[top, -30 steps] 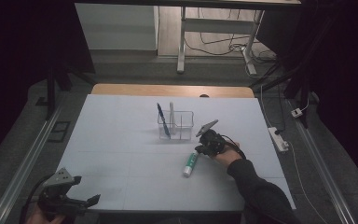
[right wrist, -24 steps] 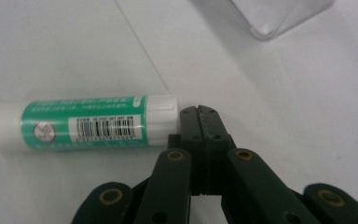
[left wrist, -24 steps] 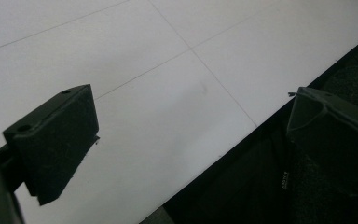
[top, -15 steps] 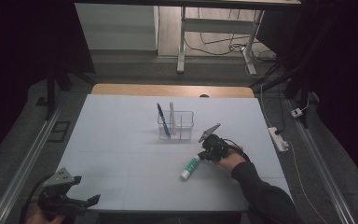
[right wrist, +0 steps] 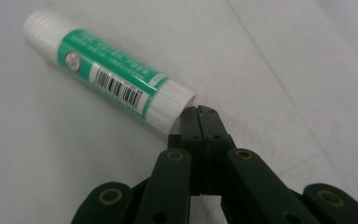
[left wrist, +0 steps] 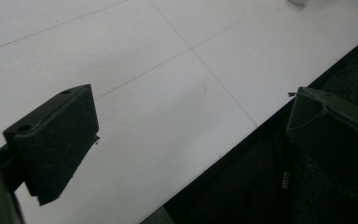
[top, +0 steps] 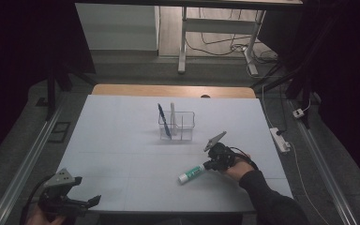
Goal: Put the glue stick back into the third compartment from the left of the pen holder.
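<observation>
A green-and-white glue stick (top: 191,174) (right wrist: 107,77) lies flat on the white table, right of the middle and toward the near edge. My right gripper (top: 209,164) (right wrist: 200,112) is shut with nothing between its jaws. Its tips rest against the stick's white end on the right. My left gripper (top: 86,191) (left wrist: 191,126) hovers at the table's near left corner, jaws wide open and empty, over the front edge. A clear divided holder (top: 176,126) stands mid-table with a blue pen (top: 163,119) and a white stick (top: 172,112) upright in it.
A white power strip (top: 280,139) lies off the table's right edge. A wooden strip (top: 122,90) borders the far side. Metal rails run along both sides of the table, and the front edge (left wrist: 223,154) drops to dark floor.
The right gripper has moved toward the near edge with its shut tips at the glue stick. The stick has swung flatter and slid slightly nearer. The left gripper stayed put.
</observation>
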A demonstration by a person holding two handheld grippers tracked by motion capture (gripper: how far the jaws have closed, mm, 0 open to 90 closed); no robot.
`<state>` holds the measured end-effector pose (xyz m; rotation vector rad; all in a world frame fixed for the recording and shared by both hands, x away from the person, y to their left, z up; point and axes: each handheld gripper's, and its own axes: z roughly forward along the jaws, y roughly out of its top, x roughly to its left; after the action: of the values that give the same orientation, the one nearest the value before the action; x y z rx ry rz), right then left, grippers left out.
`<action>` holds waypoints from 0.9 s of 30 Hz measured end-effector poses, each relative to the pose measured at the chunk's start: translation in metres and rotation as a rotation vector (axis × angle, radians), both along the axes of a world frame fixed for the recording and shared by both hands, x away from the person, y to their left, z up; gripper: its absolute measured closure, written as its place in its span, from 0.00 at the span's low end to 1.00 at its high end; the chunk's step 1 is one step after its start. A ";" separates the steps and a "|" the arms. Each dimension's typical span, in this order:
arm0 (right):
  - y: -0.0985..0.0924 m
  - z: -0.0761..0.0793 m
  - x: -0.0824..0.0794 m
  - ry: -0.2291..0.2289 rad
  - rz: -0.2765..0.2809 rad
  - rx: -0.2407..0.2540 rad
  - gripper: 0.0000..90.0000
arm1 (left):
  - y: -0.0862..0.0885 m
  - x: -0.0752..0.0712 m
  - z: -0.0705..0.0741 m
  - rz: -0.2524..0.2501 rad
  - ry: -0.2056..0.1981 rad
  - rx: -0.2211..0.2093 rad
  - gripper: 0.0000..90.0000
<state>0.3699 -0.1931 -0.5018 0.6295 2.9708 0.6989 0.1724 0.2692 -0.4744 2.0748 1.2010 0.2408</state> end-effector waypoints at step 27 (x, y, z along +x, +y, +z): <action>-0.008 0.024 -0.026 -0.057 -0.027 0.046 0.66 | -0.001 0.001 0.000 -0.002 0.004 0.003 0.03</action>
<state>0.3439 -0.2016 -0.4779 0.6391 2.8963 0.7713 0.1736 0.2686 -0.4744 2.0797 1.2014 0.2375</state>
